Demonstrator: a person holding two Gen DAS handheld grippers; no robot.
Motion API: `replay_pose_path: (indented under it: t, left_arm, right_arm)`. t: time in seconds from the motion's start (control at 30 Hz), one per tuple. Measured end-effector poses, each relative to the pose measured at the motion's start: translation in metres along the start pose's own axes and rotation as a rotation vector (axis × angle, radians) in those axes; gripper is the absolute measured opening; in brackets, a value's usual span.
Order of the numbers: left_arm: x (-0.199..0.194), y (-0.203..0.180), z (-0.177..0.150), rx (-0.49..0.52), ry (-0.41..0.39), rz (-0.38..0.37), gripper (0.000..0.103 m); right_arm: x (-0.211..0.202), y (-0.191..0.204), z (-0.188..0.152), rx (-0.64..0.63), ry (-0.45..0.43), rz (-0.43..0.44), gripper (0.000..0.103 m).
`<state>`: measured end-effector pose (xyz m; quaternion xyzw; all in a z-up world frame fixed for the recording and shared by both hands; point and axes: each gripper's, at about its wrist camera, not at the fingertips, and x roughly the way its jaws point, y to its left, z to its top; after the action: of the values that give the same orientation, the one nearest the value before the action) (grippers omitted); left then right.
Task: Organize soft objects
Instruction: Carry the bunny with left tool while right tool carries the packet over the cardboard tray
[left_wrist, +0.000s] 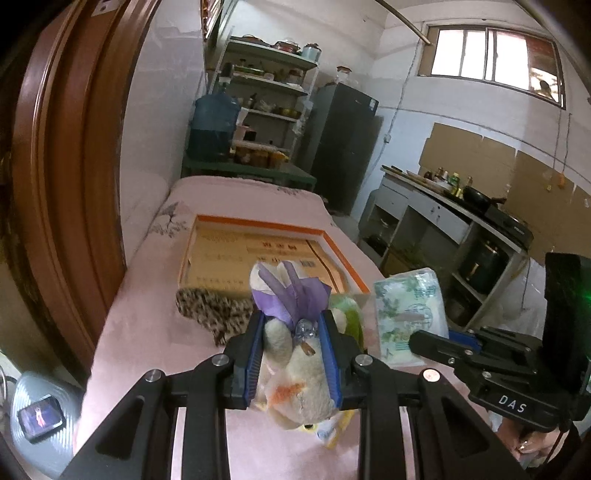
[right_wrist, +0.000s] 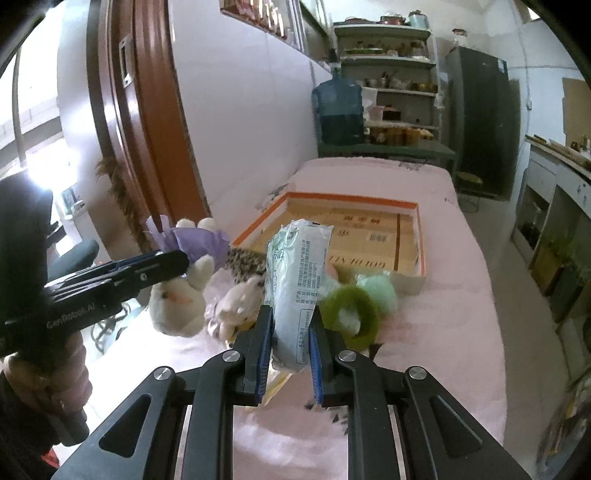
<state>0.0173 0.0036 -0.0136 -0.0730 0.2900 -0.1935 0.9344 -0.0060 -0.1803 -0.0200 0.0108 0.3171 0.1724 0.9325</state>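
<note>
Cream plush fur with a purple ribbon marks the rabbit toy clamped in my left gripper above the pink bedsheet, while my right gripper pinches a crinkly plastic tissue pack near the shallow cardboard box.

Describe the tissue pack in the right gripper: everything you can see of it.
The tissue pack is a soft plastic-wrapped packet, pale green and white with a leafy print and small black text on one face. It stands roughly upright, top seam crimped, pinched near its lower end between the blue-padded fingers of the right gripper, lifted above the pink cloth. It sits in front of the cardboard tray, beside the green plush. Nothing else visibly touches it.
</note>
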Motion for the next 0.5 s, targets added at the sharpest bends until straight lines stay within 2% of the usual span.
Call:
replay_pose_path:
  t: [0.5]
  left_arm:
    - [0.028,0.013,0.048,-0.030,-0.020,0.056,0.030]
  right_arm:
    - [0.007,-0.028,0.056,0.022,-0.092,-0.006,0.018]
